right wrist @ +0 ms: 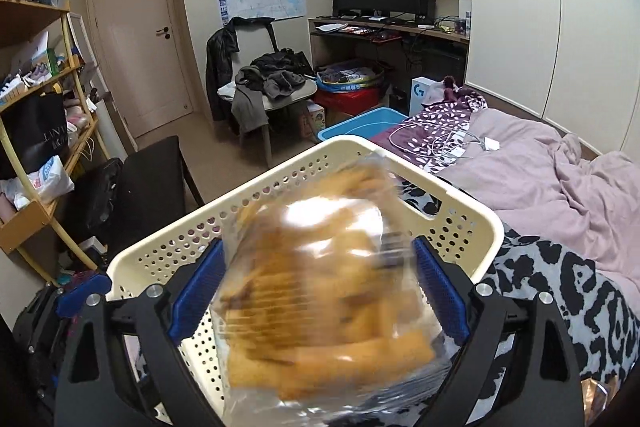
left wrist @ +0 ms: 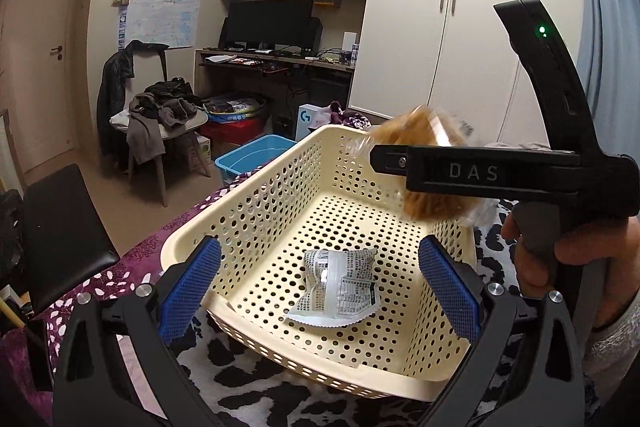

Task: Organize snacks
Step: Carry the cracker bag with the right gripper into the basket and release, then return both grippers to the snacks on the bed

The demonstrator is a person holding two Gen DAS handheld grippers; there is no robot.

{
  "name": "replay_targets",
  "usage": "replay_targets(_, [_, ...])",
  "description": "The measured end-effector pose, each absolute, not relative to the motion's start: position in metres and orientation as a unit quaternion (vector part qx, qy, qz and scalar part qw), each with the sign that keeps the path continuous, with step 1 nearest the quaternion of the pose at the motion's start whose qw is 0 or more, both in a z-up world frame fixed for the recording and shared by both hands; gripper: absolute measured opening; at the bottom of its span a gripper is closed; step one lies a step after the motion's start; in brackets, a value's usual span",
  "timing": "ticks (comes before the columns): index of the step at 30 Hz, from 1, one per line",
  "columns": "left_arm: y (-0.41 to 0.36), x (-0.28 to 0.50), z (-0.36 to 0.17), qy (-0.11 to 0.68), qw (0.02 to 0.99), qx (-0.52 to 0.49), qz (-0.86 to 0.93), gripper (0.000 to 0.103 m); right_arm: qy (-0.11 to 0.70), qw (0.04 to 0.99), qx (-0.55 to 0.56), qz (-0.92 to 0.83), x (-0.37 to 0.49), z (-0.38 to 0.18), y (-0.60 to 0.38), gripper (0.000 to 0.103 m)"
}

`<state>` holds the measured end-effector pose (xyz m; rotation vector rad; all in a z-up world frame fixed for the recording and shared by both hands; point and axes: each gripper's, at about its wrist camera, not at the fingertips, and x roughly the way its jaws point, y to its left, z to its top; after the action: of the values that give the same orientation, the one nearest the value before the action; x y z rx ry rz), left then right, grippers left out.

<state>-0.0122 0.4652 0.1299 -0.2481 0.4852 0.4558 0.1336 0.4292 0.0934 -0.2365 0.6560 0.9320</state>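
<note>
A cream perforated basket (left wrist: pixel 280 211) (right wrist: pixel 256 195) sits on a bed with a black-and-white blanket. A white printed snack packet (left wrist: pixel 340 291) lies flat on its floor. My left gripper (left wrist: pixel 322 291) hovers over the basket's near end, open, with nothing between its blue pads (left wrist: pixel 192 291). My right gripper (right wrist: pixel 318 291) (left wrist: pixel 384 163) is above the basket's far right side, its pads wide apart. Between them is a clear bag of golden-brown snacks (right wrist: pixel 320 291) (left wrist: pixel 424 163), motion-blurred while the gripper looks sharp.
A person's hand (left wrist: pixel 568 259) grips the right handle. A pink duvet (right wrist: pixel 540 179) and a white cable (right wrist: pixel 440 143) lie on the bed to the right. A blue tub (right wrist: pixel 360 123), a chair with clothes (right wrist: pixel 272 87) and a black chair (left wrist: pixel 60 231) stand on the floor beyond.
</note>
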Motion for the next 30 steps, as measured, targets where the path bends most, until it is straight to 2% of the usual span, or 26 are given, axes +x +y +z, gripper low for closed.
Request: replay_targets(30, [0.450,-0.007,0.135,0.242,0.941,-0.110,0.212,0.100,0.306,0.856,-0.053,0.413,0.111,0.101,0.343,0.095])
